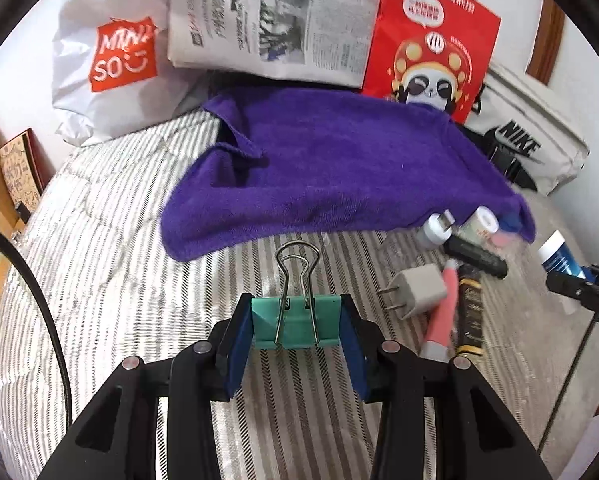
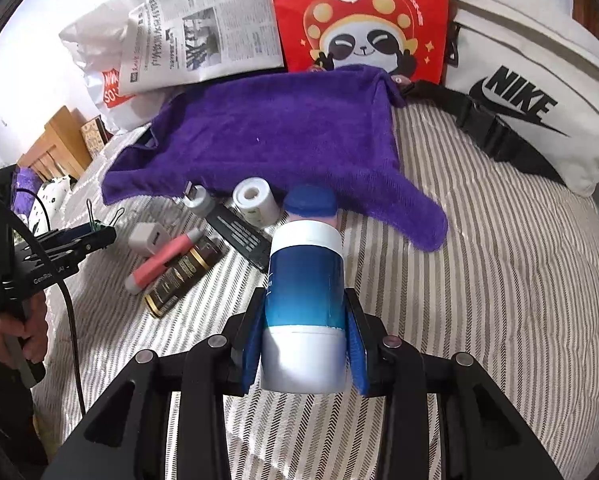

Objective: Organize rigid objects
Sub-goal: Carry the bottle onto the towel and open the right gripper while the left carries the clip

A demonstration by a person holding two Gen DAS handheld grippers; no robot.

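Observation:
My left gripper is shut on a green binder clip, held above the striped bed; it also shows in the right wrist view. My right gripper is shut on a blue and white bottle; the bottle shows at the right edge of the left wrist view. Loose on the bed lie a white charger plug, a pink tube, a black and gold tube, a black stick and a small white bottle.
A purple towel lies spread over the bed's far side. Behind it stand a newspaper, a red panda bag, a white Miniso bag and a white Nike bag. A black cable hangs at left.

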